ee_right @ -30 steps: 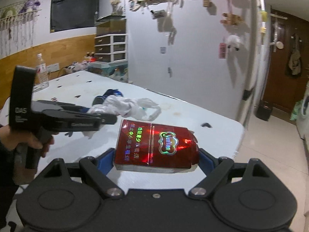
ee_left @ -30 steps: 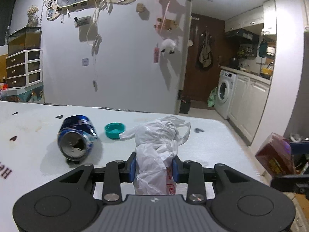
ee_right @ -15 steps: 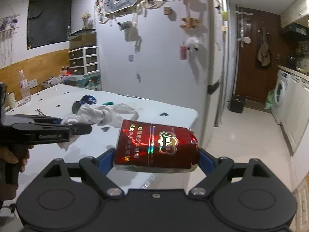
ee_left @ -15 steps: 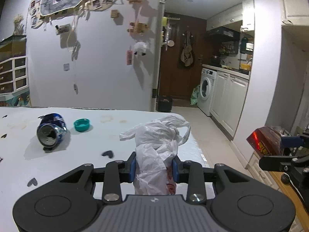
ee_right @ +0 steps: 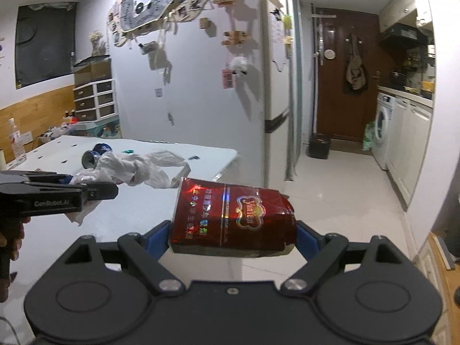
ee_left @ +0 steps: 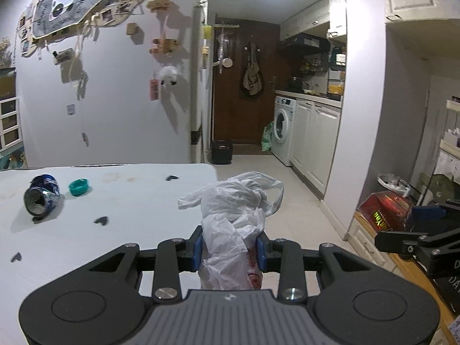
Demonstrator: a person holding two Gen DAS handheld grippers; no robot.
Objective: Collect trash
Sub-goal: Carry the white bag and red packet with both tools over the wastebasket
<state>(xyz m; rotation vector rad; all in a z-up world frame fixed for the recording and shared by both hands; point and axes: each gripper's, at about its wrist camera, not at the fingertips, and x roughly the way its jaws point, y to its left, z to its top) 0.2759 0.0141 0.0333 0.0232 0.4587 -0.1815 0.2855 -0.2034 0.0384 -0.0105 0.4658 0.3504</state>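
A crumpled white plastic bag (ee_left: 233, 218) is pinched between the narrowly set jaws of the left gripper (ee_left: 229, 248), past the table's (ee_left: 120, 215) edge. A shiny red carton (ee_right: 233, 218), dented at one end, is clamped sideways in the widely spread right gripper (ee_right: 233, 238). At ten o'clock on the table, a crushed blue can (ee_left: 41, 195) lies beside a teal cap (ee_left: 78, 187).

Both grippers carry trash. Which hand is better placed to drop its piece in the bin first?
Probably right. In the left view, the right gripper holds the red pack near a bin; the left gripper with the bag is farther.
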